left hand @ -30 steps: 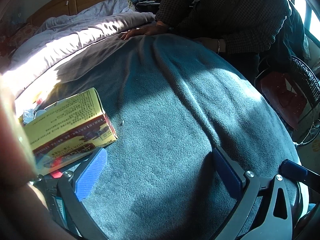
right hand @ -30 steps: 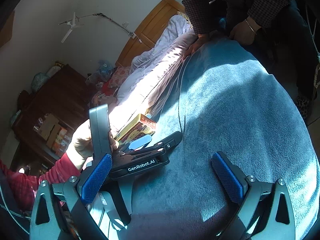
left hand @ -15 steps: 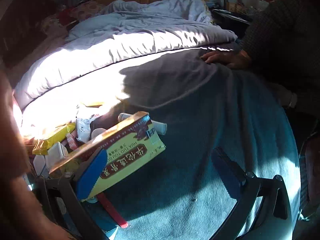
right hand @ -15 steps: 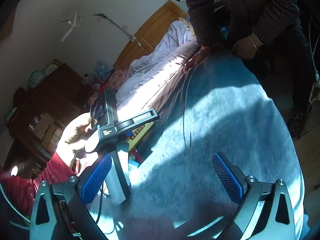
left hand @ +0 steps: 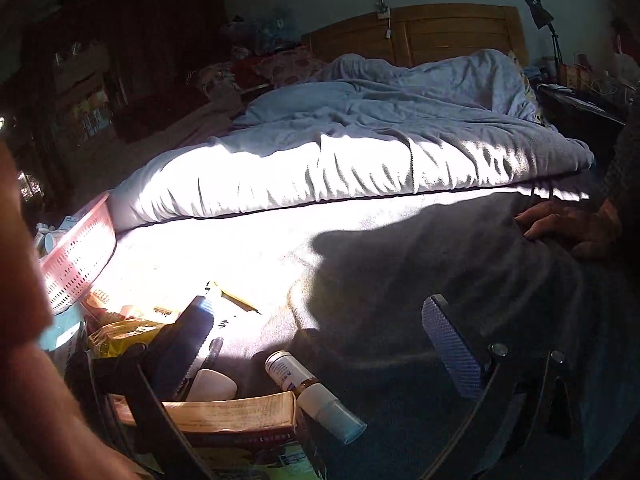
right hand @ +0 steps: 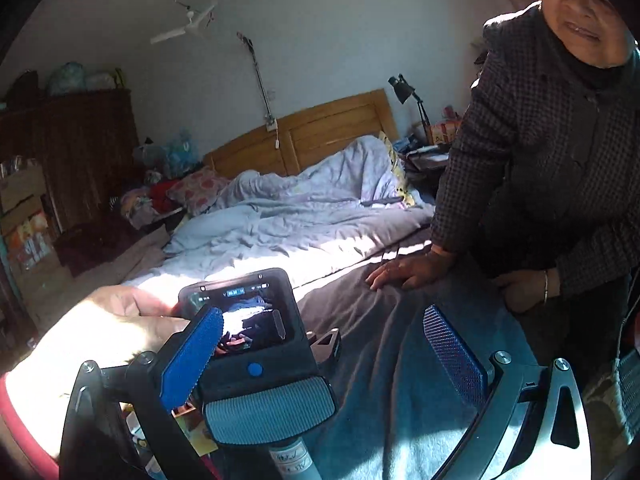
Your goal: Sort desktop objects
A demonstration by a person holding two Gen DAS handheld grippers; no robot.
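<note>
Left gripper [left hand: 320,360]: its fingers are spread wide apart and grip nothing. It hangs low over the bed, just above a heap of small things.
Right gripper [right hand: 332,356]: its fingers are wide apart too, with nothing between them. It sits behind the left gripper and looks over its back.
Bed [left hand: 400,264]: a grey-blue blanket covers the near part. Half of it is in bright sun and half in shadow.
Heap of things: it lies at the near left edge of the blanket, under the left gripper.
Small bottle [left hand: 304,384]: white with a label and a pale blue cap. It lies on its side on the blanket, its cap end toward the camera and to the right.
Flat box [left hand: 224,416]: tan, with red print on its edge. It lies just beside the bottle and touches it.
White lump [left hand: 212,386]: a rounded white thing behind the box. I cannot tell what it is.
Yellow packet [left hand: 120,330]: crinkly, at the left of the heap, partly hidden by the dark finger.
Pink basket [left hand: 76,256]: it has many little holes. It stands at the far left, near the heap.
Quilt [left hand: 360,152]: pale blue, bunched up across the far side of the bed.
Other person [right hand: 552,168]: in a dark checked jacket, leaning on the blanket with one hand [right hand: 404,272] flat.
</note>
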